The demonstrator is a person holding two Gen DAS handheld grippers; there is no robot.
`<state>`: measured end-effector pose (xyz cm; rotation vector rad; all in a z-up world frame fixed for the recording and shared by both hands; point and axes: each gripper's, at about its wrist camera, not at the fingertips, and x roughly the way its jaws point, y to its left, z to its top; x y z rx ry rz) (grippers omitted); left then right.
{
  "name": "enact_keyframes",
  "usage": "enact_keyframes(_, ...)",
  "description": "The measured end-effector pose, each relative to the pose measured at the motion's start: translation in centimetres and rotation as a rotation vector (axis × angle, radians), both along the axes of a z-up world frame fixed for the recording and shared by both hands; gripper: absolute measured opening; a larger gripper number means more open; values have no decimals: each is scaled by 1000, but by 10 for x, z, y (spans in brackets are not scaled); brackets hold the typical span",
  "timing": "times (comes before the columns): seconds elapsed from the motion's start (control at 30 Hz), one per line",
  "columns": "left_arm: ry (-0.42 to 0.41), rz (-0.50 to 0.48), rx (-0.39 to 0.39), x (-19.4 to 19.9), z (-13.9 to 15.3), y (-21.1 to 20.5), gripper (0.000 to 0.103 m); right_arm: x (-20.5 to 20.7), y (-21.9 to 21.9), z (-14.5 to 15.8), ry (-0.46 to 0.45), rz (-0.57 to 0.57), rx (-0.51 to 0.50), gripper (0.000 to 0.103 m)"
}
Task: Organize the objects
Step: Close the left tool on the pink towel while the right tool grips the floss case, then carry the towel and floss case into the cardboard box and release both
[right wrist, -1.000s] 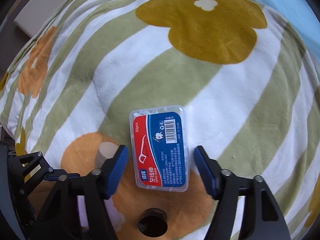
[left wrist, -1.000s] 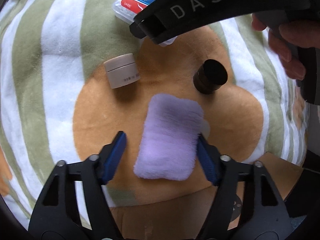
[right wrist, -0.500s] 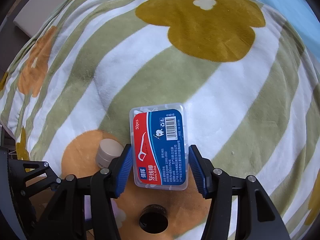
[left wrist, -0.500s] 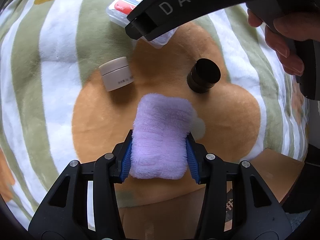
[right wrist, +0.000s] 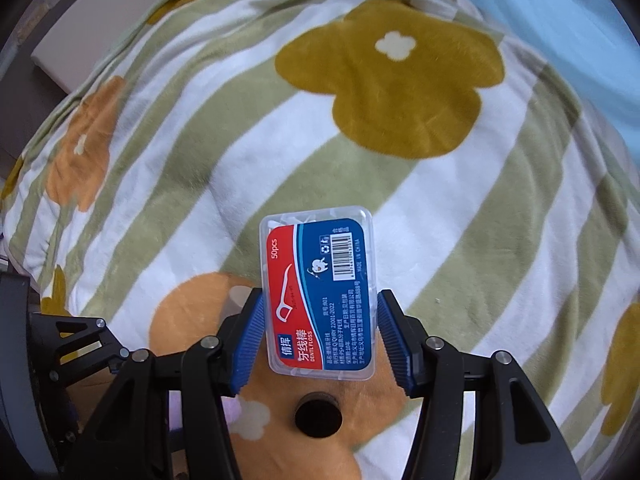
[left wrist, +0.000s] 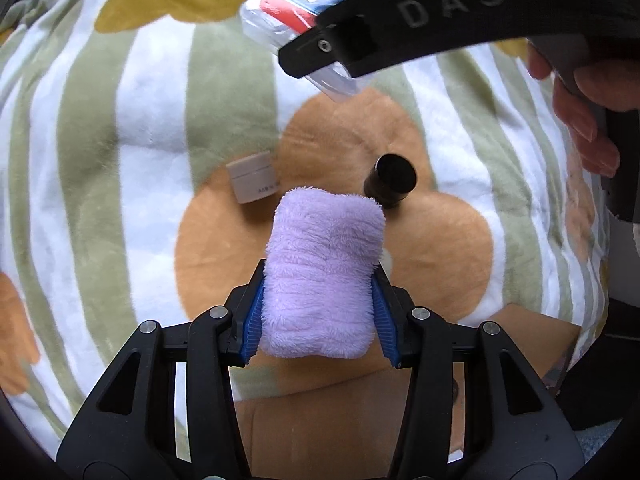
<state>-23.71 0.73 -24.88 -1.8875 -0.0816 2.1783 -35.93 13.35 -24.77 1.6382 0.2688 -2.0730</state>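
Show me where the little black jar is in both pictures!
Left wrist view: the black jar lies right of centre on the orange flower, just past the top right corner of the purple fluffy towel.
Right wrist view: the black jar sits at the bottom centre, below the dental floss box.
Shared landmark: the orange flower on the striped blanket.

Both grippers are pointing steeply down. The left gripper (left wrist: 318,312) has closed in, blue pads squeezing the sides of a fluffy purple cloth (left wrist: 322,268). The right gripper (right wrist: 320,336) has also closed, clamping a dental floss box (right wrist: 320,292) by its long edges. Bare fingers (left wrist: 580,120) wrap the right handle.
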Motion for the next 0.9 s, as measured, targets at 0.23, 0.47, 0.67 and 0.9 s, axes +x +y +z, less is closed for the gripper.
enact_keyframes(0.23,66,10,7,18,43,-12,43,20,1,42,8,-55,-50,51)
enact_keyframes(0.47,117,16,12,56,62,-30,43,68,3,87,51,-119,-75,51)
enact_keyframes(0.67,171,1,8,94,84,-26,43,128,7,112,58,-167,-90,51)
enact_keyframes(0.9,190,-13,9,137,97,-27,43,193,8,120,55,-205,-104,51)
